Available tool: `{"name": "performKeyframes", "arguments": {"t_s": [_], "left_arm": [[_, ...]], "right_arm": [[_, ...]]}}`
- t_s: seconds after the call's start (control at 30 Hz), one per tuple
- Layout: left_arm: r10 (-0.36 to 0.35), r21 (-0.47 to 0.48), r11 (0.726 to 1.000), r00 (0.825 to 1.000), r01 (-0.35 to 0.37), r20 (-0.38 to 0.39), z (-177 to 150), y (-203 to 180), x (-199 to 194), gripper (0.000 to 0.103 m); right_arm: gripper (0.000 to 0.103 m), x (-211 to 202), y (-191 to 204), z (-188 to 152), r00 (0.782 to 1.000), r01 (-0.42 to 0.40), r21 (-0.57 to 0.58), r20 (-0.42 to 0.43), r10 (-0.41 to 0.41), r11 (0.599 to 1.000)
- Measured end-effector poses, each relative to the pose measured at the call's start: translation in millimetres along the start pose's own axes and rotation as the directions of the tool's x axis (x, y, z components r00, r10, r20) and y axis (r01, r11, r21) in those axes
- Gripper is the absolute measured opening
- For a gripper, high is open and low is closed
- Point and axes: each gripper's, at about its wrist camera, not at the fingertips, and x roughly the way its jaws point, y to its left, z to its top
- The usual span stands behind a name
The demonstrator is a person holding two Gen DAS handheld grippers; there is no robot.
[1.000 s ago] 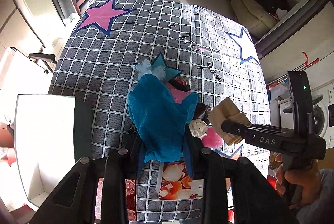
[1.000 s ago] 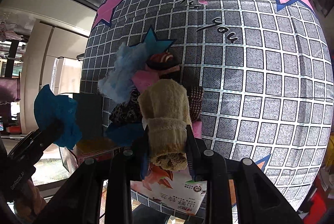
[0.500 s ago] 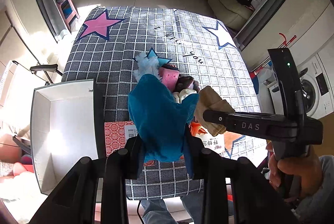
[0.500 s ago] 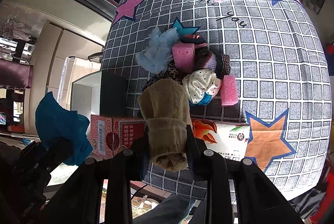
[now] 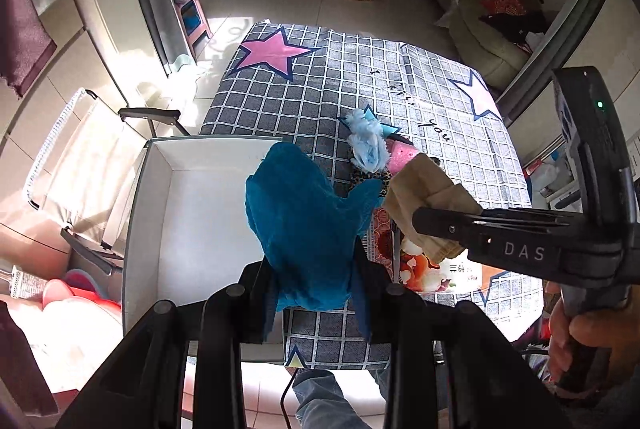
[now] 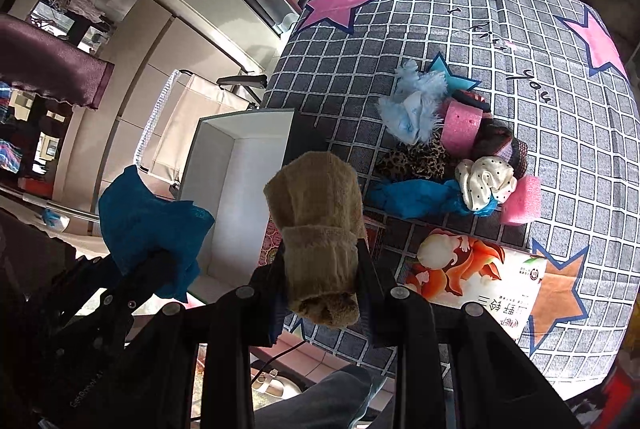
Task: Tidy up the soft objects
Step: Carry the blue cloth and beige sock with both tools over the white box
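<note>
Two tongs clamped, blue cloth [image 5: 304, 229], tan towel [image 6: 316, 225]

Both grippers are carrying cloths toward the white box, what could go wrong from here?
1. The tan towel and the blue cloth hang close together, so the right gripper might bump the left gripper.
2. The white box sits at the table's edge; a nudge could shift it.
3. Draped ends could catch on the box wall.
</note>
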Motion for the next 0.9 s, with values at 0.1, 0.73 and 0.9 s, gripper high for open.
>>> {"name": "performKeyframes", "arguments": {"t_s": [0.1, 0.73, 0.9], "left_arm": [[0.019, -0.038, 0.999, 1.0, -0.019, 0.005, -7.8, 15.1, -1.8, 0.034], [0.15, -0.153, 0.976, 0.988, -0.156, -0.046, -37.7, 63.2, 13.4, 0.034], [0.151, -0.198, 0.966, 0.985, -0.165, -0.082, -43.9, 75.7, 24.8, 0.034]], "right_arm": [[0.031, 7.7, 18.5, 2.8, 1.0, -0.003, -0.053, -0.019, 0.002, 0.999], [0.031, 47.7, 90.9, 12.8, 0.992, -0.035, -0.242, -0.127, 0.005, 0.97], [0.031, 58.9, 97.9, 18.0, 0.988, -0.043, -0.256, -0.154, 0.003, 0.966]]}}
